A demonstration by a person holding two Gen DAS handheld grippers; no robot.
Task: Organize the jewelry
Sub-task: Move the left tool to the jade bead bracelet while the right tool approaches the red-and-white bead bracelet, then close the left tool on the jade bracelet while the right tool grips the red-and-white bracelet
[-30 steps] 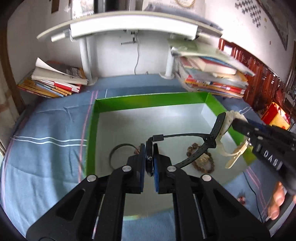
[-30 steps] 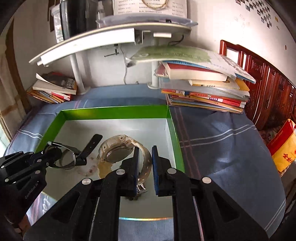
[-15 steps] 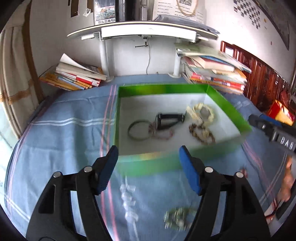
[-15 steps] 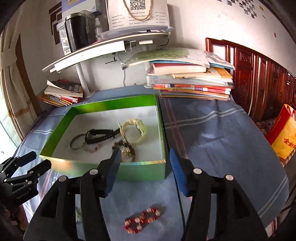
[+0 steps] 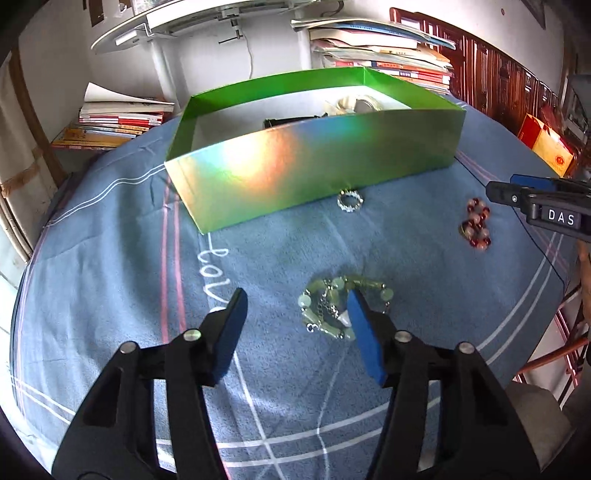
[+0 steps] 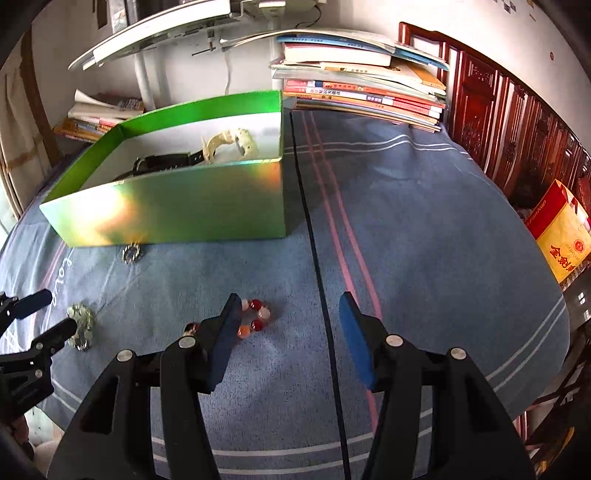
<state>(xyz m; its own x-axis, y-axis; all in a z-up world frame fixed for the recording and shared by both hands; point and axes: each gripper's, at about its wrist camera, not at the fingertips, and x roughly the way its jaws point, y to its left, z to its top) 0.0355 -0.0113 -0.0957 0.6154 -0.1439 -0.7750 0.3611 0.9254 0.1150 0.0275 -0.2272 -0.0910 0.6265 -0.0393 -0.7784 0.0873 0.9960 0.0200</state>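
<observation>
A shiny green box (image 5: 314, 162) (image 6: 184, 206) stands on the blue cloth with a cream watch (image 6: 229, 142) and a black watch (image 6: 166, 160) inside. In front of it lie a small silver ring bracelet (image 5: 349, 201) (image 6: 131, 253), a pale green bead bracelet (image 5: 332, 306) (image 6: 81, 325) and a red bead bracelet (image 5: 476, 227) (image 6: 255, 317). My left gripper (image 5: 295, 314) (image 6: 51, 312) hovers over the green bracelet, jaws closing, the beads near its right finger but unpressed. My right gripper (image 6: 288, 317) (image 5: 517, 195) is open, with the red bracelet beside its left finger.
Book stacks (image 6: 362, 85) (image 5: 118, 118) sit behind the box on both sides, under a white shelf (image 5: 207, 18). A thin black cable (image 6: 321, 295) runs across the cloth right of the box. A yellow and red bag (image 6: 561, 236) and dark wooden furniture (image 6: 498, 110) are at the right.
Both grippers let go of the watches in the box, opened, and drew back and down to the cloth in front of it, over the loose bracelets.
</observation>
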